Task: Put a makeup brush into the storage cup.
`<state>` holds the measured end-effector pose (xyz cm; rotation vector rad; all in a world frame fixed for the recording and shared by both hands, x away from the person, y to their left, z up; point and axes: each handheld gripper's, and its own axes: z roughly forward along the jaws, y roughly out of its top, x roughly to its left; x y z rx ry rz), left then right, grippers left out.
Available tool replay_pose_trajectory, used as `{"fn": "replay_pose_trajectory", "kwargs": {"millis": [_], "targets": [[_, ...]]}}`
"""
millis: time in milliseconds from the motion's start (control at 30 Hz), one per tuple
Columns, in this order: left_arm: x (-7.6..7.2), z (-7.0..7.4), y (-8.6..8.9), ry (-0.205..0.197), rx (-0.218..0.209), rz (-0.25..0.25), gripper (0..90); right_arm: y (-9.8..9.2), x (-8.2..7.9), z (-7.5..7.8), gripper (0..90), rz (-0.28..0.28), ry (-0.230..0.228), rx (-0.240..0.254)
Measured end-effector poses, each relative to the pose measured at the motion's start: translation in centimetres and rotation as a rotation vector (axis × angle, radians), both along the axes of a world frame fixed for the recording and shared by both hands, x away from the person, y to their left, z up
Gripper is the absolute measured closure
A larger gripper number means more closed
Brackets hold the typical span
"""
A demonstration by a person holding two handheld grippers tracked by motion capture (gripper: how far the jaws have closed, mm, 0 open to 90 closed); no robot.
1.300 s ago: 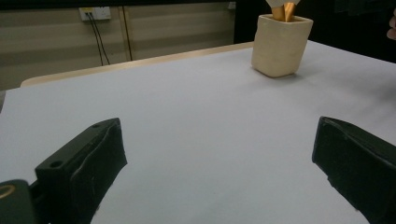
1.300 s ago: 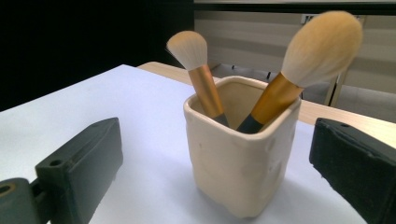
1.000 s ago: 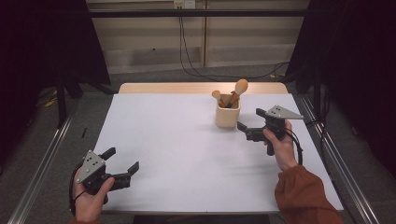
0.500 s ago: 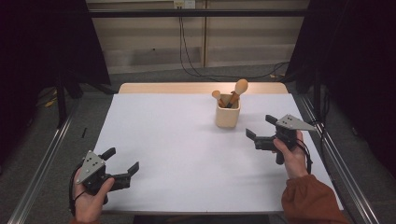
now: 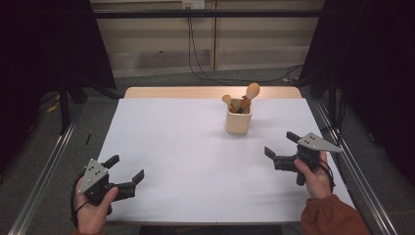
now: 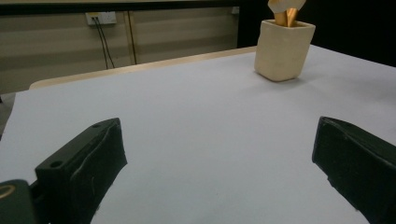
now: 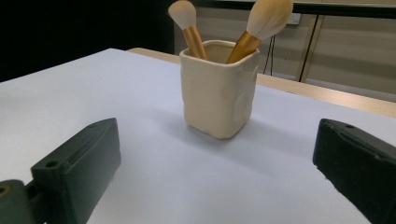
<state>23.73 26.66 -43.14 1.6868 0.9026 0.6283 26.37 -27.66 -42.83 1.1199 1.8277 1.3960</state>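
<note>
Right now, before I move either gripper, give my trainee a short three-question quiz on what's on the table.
1. True or false: the right gripper is shut on a brush.
2. How many brushes stand in the cream cup?
A) one B) two C) four
3. Fill in: in the high view, the cup stands nearer the ____ gripper than the other one.

Key
1. False. Its jaws stand apart and empty, short of the cup; the left gripper is open too, near the front edge of the white table.
2. B. A small brush and a larger brush, heads up.
3. right
</note>
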Motion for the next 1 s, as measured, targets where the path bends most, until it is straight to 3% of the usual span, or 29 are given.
{"fn": "replay_pose_trajectory", "kwargs": {"millis": [167,233,500,833,1000], "targets": [[-0.1,0.0,0.0,0.002,0.007,-0.002,2.5,-0.4,-1.1,-0.5,1.1,-0.004,0.009,0.015],[-0.2,0.0,0.0,0.003,-0.002,0.003,2.6,-0.6,-1.6,-0.7,1.2,-0.019,0.018,-0.007],[-0.4,0.0,0.2,0.001,0.002,0.008,2.7,-1.6,-3.5,-1.7,1.2,-0.046,0.034,-0.003],[-0.3,-0.1,0.3,0.005,0.008,0.026,2.5,-2.5,-5.4,-2.0,1.3,-0.076,0.026,-0.002],[-0.3,-0.1,0.2,0.006,0.020,0.011,2.5,-2.8,-6.0,-2.2,1.1,-0.073,0.027,-0.013]]}}
